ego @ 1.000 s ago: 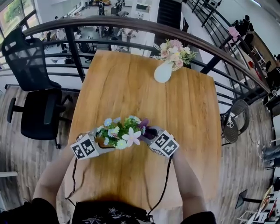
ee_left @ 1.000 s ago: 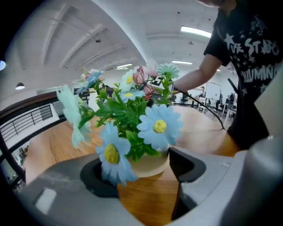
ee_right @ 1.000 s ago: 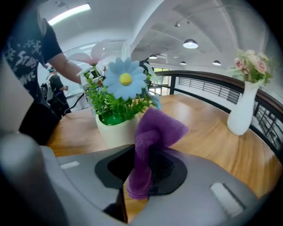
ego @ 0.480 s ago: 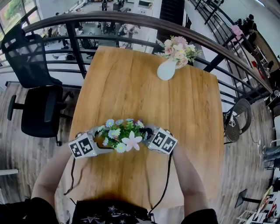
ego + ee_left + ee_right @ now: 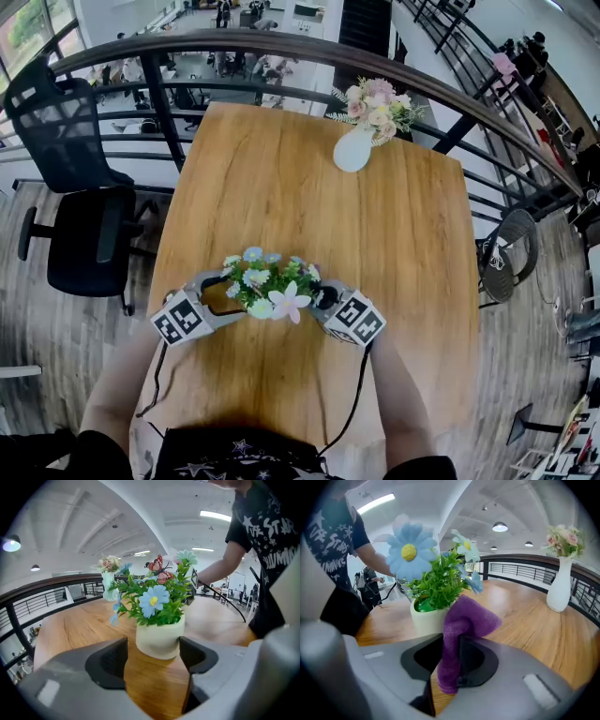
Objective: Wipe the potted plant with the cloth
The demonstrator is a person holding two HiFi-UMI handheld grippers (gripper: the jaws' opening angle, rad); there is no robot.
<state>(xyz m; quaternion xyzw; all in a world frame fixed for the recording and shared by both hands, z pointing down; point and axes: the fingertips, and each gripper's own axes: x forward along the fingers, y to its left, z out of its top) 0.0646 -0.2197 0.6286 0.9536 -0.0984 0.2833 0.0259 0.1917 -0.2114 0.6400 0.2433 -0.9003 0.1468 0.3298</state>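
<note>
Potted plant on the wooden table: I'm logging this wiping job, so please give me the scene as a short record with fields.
Plant: potted plant, blue, white and pink flowers in a cream pot, upright on the table, near the person
Left tongs: open, the pot at their tips, a gap showing at one pad
Right tongs: shut on the purple cloth
Cloth position: bunched upward beside the pot; contact cannot be told
Elsewhere: white vase of pink flowers at the table's far edge
</note>
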